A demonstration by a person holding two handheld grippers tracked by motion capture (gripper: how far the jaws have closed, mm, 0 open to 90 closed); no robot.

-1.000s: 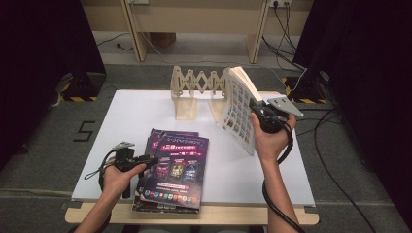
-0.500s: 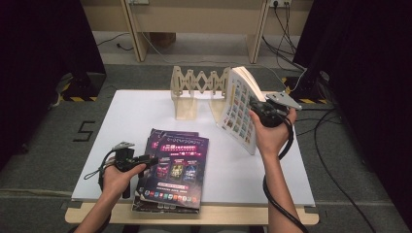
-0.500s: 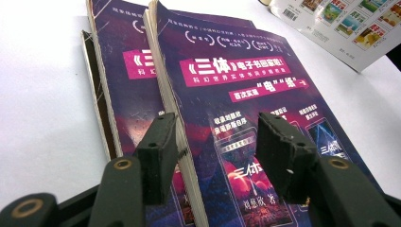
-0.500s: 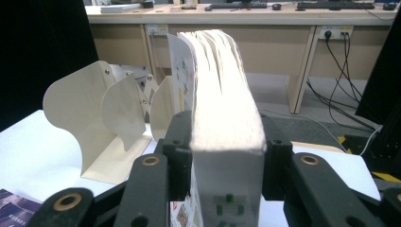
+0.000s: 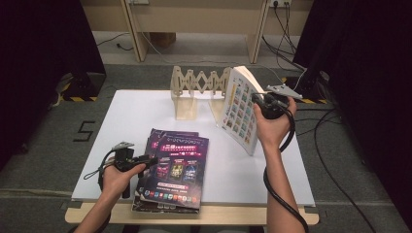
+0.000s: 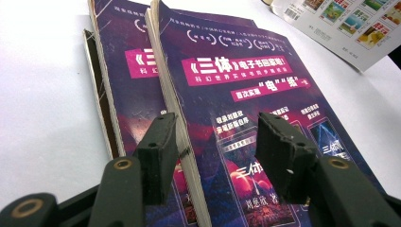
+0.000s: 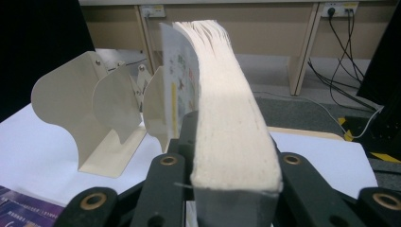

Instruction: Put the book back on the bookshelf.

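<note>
Little has shifted since the earlier frames: the right gripper (image 5: 261, 103) keeps the thick white book (image 5: 239, 109) upright at centre right, beside the folding rack (image 5: 199, 92), its jaws having just closed further onto it. At lower left, the left gripper (image 5: 148, 160) stays half-open over the purple books (image 5: 176, 165), gripping nothing.

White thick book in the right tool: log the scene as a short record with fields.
held item: white thick book with a grid of small pictures on its cover, standing on edge
right tool: jaws just closing, pressed on both sides of the book
rack: beige expanding metal book rack, beside the book
left tool: open over the purple paperback books
surface: white table
</note>
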